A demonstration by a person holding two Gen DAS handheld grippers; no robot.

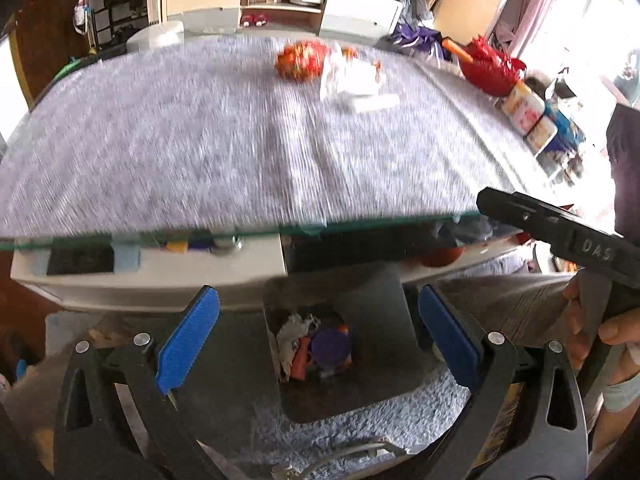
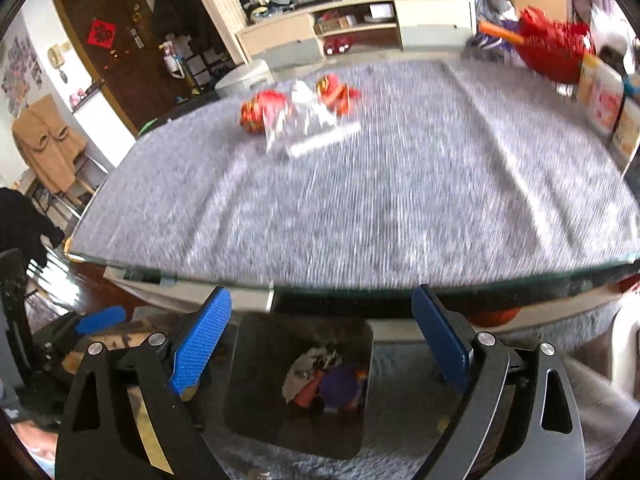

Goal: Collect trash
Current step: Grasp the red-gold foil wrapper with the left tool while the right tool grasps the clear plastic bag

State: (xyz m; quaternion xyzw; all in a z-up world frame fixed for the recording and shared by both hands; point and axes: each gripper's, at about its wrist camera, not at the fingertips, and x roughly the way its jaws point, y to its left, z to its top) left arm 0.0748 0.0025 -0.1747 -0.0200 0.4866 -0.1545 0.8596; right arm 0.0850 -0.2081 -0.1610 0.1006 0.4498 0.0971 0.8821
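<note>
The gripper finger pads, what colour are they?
Blue, with a knurled texture on the pads; the right wrist view shows it best.

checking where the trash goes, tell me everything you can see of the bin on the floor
The bin is a dark, squarish container with rounded corners and smooth walls that look like plastic or metal. It stands upright and open, with no lid in view, on a grey-blue rug just in front of the table edge. It is seen from above, between each gripper's open blue pads. At its bottom lies a small heap: crumpled white paper, an orange wrapper and something round and purple. Neither gripper touches it.
</note>
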